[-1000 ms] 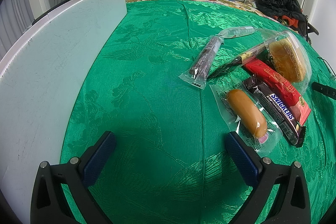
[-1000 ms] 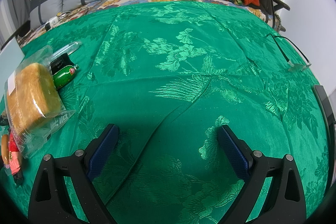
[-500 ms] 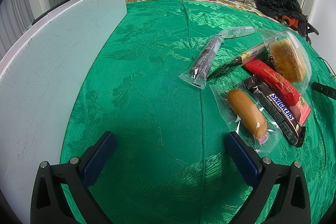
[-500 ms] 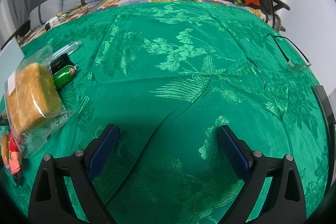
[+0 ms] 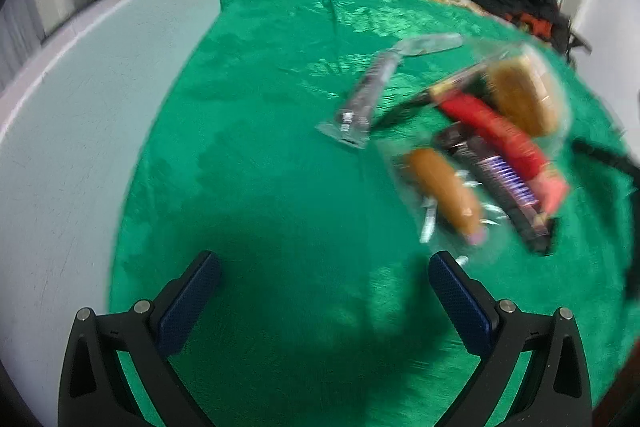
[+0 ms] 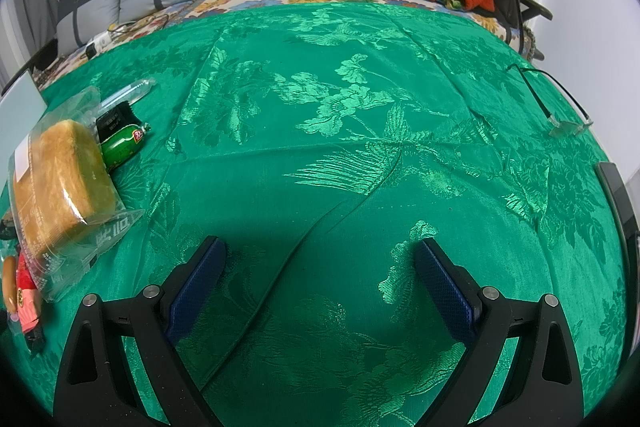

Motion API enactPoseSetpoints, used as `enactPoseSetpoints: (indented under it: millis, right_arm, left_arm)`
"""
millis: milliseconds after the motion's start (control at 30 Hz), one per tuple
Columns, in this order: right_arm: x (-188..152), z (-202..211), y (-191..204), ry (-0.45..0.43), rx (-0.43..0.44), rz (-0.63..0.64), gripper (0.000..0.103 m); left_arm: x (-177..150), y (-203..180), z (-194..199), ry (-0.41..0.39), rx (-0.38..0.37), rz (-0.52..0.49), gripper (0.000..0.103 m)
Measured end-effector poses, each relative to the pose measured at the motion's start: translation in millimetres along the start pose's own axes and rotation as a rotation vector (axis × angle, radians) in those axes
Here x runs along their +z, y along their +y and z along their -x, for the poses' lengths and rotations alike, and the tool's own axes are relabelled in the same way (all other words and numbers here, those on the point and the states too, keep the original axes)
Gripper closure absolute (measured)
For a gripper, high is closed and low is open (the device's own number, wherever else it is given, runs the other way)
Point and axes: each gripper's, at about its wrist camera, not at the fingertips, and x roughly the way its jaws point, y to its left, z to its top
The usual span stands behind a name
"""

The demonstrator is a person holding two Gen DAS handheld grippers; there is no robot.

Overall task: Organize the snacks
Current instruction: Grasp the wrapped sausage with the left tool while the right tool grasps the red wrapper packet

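Task not started: the left gripper (image 5: pixel 324 283) and right gripper (image 6: pixel 318 269) both hover with jaws apart and empty, while the snacks (image 5: pixel 472 147) lie jumbled on the green cloth (image 5: pixel 260 155).

Left gripper (image 5: pixel 324 291): fingers (image 5: pixel 188 301) spread wide, blue pads facing each other, nothing between them, view smeared by blur. Right gripper (image 6: pixel 320 277): fingers (image 6: pixel 444 291) likewise parted wide and empty, held low, view sharp.
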Motion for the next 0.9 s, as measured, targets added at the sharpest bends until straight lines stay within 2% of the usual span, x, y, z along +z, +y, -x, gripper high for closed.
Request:
enactPoseSetpoints:
  millis: [67,133,267,367,433,500,533,667,733,767,800,833,900]
  right_arm:
    - [-0.8,0.6,0.0,0.000,0.000,0.000,0.005]
    - [0.1,-0.1,-0.1,0.000,0.000,0.000,0.005]
    - [0.5,-0.5,-0.3,0.000,0.000,0.000,0.005]
    - [0.3,-0.5,-0.4,0.000,0.000,0.000,0.005]
    - [-0.1,0.2,-0.3,0.000,0.000,0.000,0.005]
    - [-1.0,0.7,-0.3,0.000,0.000,0.000,0.005]
    - [-1.4,0.8,-0.4,0.000,0.000,0.000,0.005]
    - [-0.3,0.2,-0.5,0.000,0.000,0.000,0.005]
    - [-1.4,1.2,-0.3,0.000,0.000,0.000,0.005]
    - [-0.9,0.8,-0.4,0.000,0.000,0.000,0.005]
    - [-0.2,0.2,-0.5,0.000,0.000,0.000,0.005]
    - [-0.5,0.5,-0.4,0.000,0.000,0.000,0.005]
    - [-0.2,0.2,-0.4,0.000,0.000,0.000,0.005]
  left_arm:
    - [5.0,-4.8,8.2,-0.021,-0.090,0.088,0.001]
    - [12.4,-15.4,7.7,-0.029,-0.109,0.116,0.001]
    - [22.2,-31.8,-12.1,0.022,-0.024,0.122,0.002]
    - [27.9,-44.6,-23.0,0.045,0.114,0.038,0.000]
    - [29.9,-40.7,-20.8,0.057,0.120,0.023,0.000]
    - [29.6,-30.2,-12.9,0.063,0.172,0.004,0.001]
    - [28.5,-24.7,-9.4,0.062,0.175,-0.003,0.001]
    - [29.8,-19.1,-1.5,0.066,0.086,-0.011,0.003]
    - [34.6,-33.0,0.3,0.048,0.056,-0.063,0.004]
    - [35.5,-40.6,-3.7,0.050,0.064,-0.094,0.008]
    - [36.0,-49.9,-7.3,0.057,0.075,-0.126,0.028]
    - [37.5,-59.8,-15.6,0.085,0.096,-0.164,0.041]
    - [39.0,-62.1,-13.7,0.059,0.082,-0.142,0.055]
